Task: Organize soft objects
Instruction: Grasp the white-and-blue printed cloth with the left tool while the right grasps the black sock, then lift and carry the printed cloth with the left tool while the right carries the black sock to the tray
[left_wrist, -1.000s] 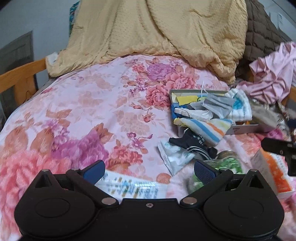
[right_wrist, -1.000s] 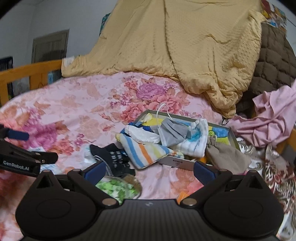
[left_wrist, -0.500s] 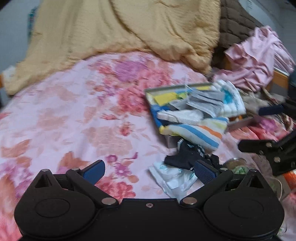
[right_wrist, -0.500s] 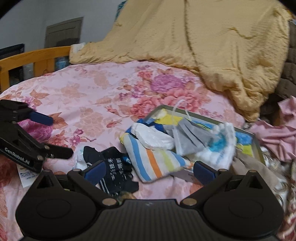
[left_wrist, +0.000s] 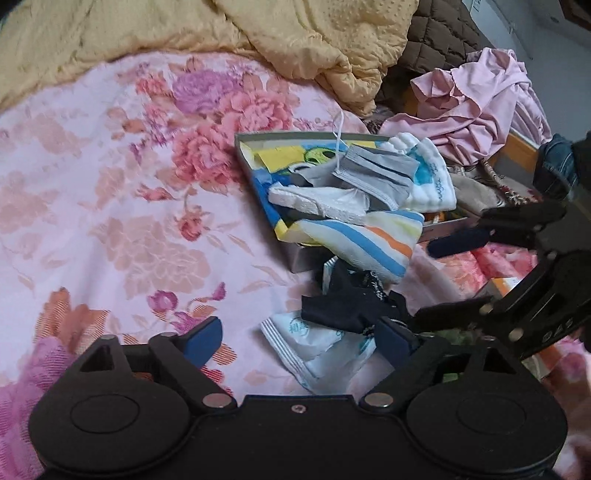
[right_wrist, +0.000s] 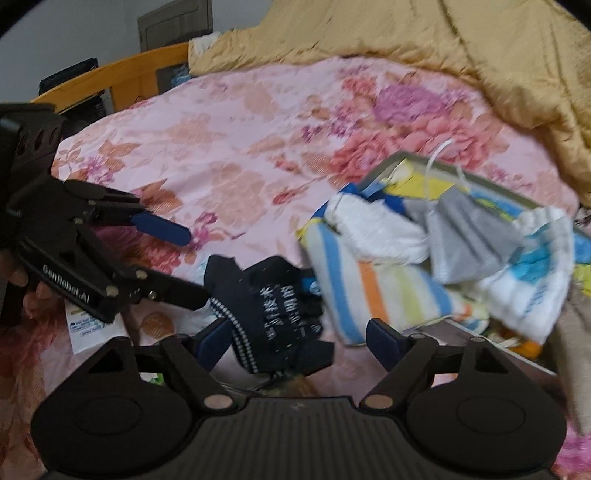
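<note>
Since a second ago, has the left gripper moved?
Yes. In the right wrist view the left gripper has come in from the left edge toward the black sock beside the tray; its jaws are closing, nothing between them.

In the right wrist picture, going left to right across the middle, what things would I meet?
The other hand-held gripper → dark sock with white lettering → striped cloth → grey face mask → white and blue cloth.

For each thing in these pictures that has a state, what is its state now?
Left gripper: jaws closing, nothing pressed between the pads.
Right gripper: jaws closing around the dark blue sock, not pressing it.
Shallow printed box: open, overfilled.
Grey face mask: lying on top of the pile.
Striped cloth: hanging over the box edge.
</note>
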